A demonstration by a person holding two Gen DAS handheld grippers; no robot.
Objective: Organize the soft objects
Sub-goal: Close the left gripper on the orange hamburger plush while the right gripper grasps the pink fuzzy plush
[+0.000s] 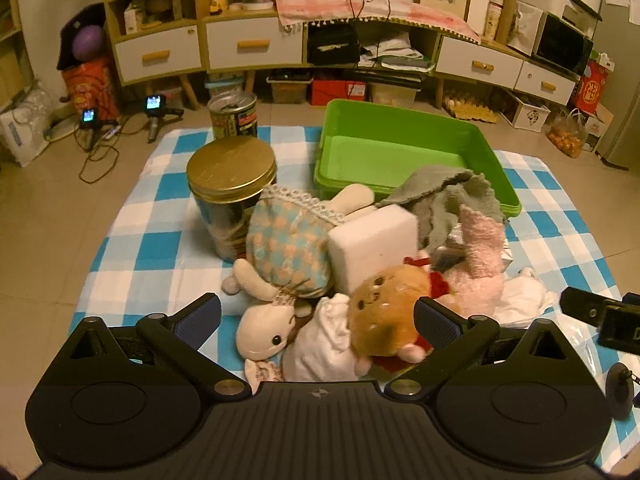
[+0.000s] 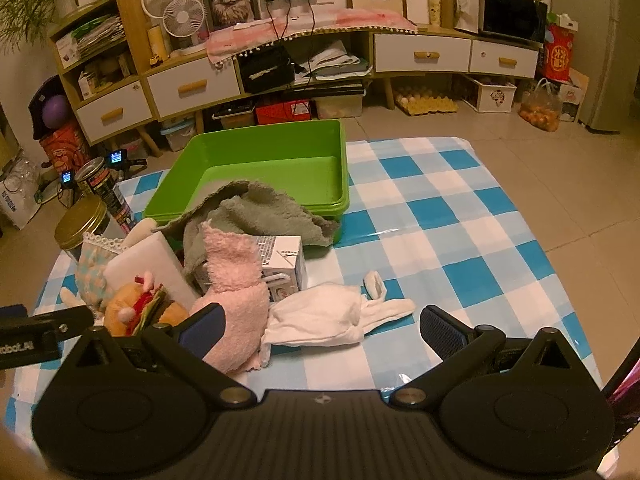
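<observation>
A pile of soft things lies on the blue checked cloth (image 1: 152, 240) in front of an empty green bin (image 1: 400, 152). In the left wrist view I see a rabbit doll (image 1: 280, 248) in a patterned dress, a white sponge block (image 1: 372, 248), an orange plush (image 1: 384, 312), a pink plush (image 1: 480, 264), a grey towel (image 1: 444, 196) draped over the bin's rim and a white cloth (image 1: 320, 340). My left gripper (image 1: 316, 316) is open, its fingers either side of the orange plush and rabbit head. My right gripper (image 2: 320, 324) is open over a white cloth (image 2: 332, 316), beside the pink plush (image 2: 236, 288).
A gold-lidded jar (image 1: 232, 192) and a tin can (image 1: 234, 114) stand left of the bin. A milk carton (image 2: 284, 264) sits in the pile. Cabinets with drawers (image 1: 256, 44) line the back, with boxes and an egg tray (image 2: 426, 102) on the tiled floor.
</observation>
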